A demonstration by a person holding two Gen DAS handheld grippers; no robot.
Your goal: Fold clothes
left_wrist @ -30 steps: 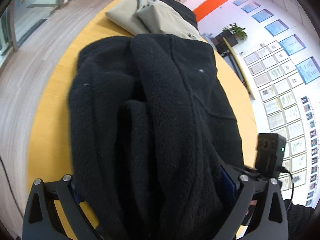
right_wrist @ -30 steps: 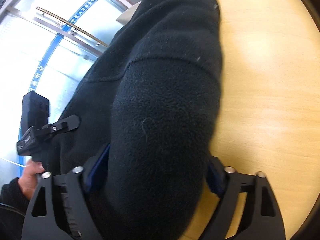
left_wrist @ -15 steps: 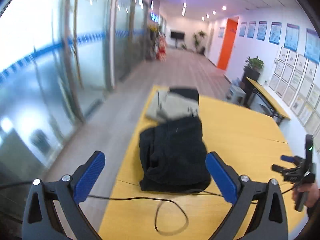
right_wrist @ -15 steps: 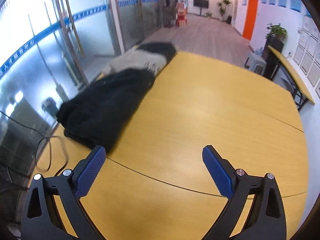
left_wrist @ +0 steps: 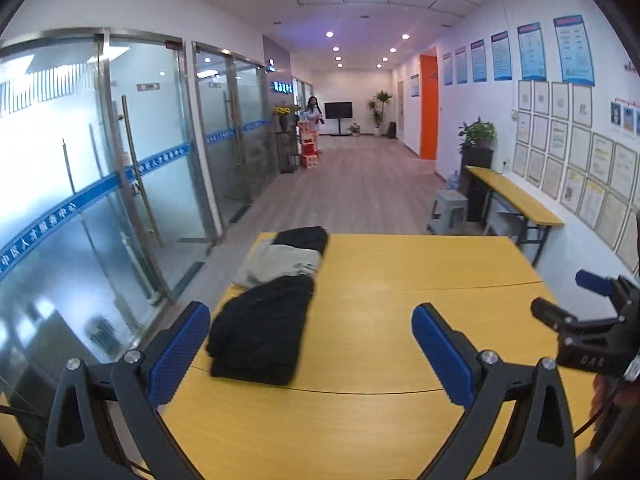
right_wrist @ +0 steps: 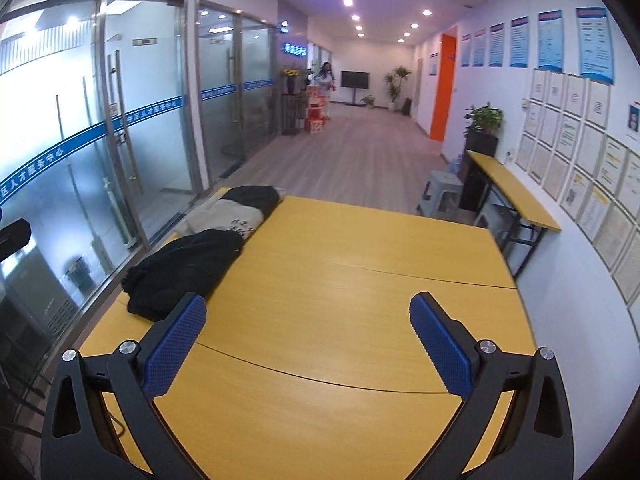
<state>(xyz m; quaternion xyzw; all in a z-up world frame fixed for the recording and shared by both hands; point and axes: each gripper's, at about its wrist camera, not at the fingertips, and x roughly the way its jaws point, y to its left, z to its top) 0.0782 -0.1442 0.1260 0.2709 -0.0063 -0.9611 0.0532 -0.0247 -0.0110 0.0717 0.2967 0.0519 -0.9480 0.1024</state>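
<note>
Tongs first: I am holding the left tongs (left_wrist: 311, 326) and the right tongs (right_wrist: 307, 322) spread wide with nothing between their blue ribbed pads (right_wrist: 175, 346), both hanging above the near end of the yellow wooden desk (right_wrist: 360, 280). The right pair's jaws have just been opening to their widest, and no cloth is lying between them. From the left camera I am seeing the right pair off at the right edge, well clear of the clothes.

Farther out, the folded black fleece garment (left_wrist: 260, 330) is lying flat along the left edge of the desk, its near end bunched and a little ragged. Just behind it and touching it, a folded beige garment with dark lettering (left_wrist: 280, 262) is resting, and beyond that a second folded black garment (left_wrist: 304, 238) is sitting at the far left corner. I am judging this fleece as done and the pile as complete for now; no unfolded piece is showing on the desk.

To finish well, I am thinking of keeping both pairs open and high as I draw away, so no pad is catching the fleece's loose near edge and dragging the fold apart. If I am tidying it, I am planning to press from above rather than pull sideways, since fleece is springing back easily.
</note>
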